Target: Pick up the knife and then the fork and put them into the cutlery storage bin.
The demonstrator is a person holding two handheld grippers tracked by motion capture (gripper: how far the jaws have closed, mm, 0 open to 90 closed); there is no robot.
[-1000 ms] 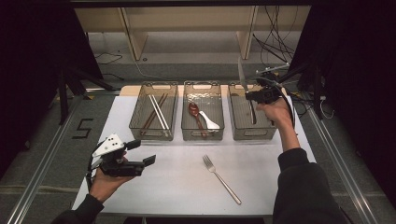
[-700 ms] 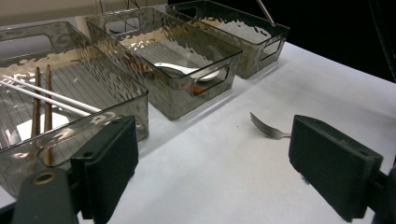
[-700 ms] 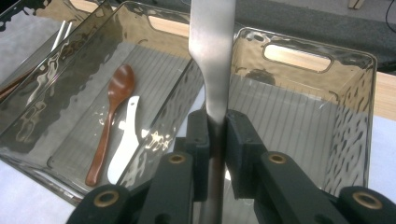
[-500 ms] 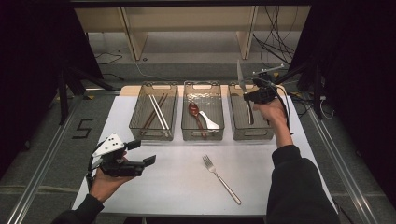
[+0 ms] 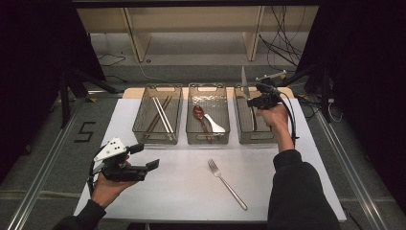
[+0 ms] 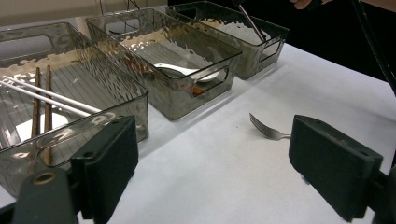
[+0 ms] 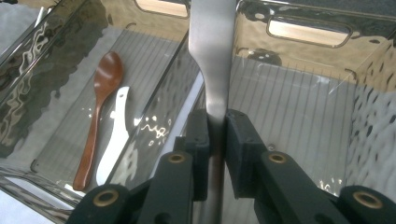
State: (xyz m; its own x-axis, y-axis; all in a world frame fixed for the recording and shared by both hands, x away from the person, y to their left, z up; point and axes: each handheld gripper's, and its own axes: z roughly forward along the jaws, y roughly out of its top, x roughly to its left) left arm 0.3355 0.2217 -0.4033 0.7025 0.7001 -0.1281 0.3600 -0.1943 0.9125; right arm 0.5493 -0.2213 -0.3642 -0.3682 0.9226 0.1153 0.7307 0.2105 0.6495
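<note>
A metal table knife (image 7: 214,70) is clamped between the pads of my right gripper (image 7: 216,133). The gripper (image 5: 258,101) is shut on it over the right-hand clear bin (image 5: 258,139). The knife's blade (image 5: 243,79) points up and its lower end hangs into the bin. A silver fork (image 5: 227,184) lies on the white table in front of the bins. My left gripper (image 5: 145,156) is held low at the table's left, open, with nothing between its fingers (image 6: 112,161); the fork (image 6: 268,131) lies beyond them.
Three clear bins stand in a row at the back. The left bin (image 5: 157,87) holds chopsticks (image 5: 160,115). The middle bin (image 5: 207,86) holds a brown wooden spoon (image 5: 200,117) and a white spoon (image 5: 215,126). Shelving and cables lie behind the table (image 5: 182,191).
My right hand has come down and slightly left with the knife, lowering it over the right bin. The left gripper has stayed where it was.
</note>
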